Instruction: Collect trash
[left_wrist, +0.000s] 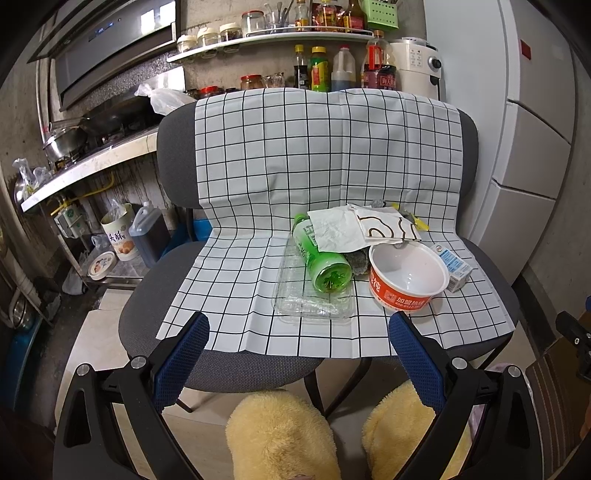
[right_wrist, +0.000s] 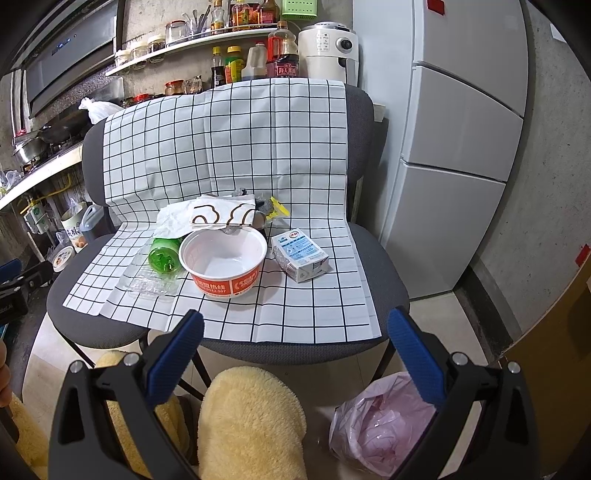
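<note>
Checked cloth (right_wrist: 236, 147) carries an empty bowl (right_wrist: 223, 260); both tools (left_wrist: 299, 343) (right_wrist: 295, 336) gape, holding nothing.

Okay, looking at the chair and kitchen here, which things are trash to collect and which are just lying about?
For the job: green bottle, clear plastic tray, paper bowl, milk carton, crumpled napkins, pink trash bag.

Just lying about: sauce bottles, jars, wok, fridge, checked cloth.

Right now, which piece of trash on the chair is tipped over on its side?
The green bottle, lying across the clear plastic tray with its bottom facing you. The orange paper bowl beside it stands upright.
</note>
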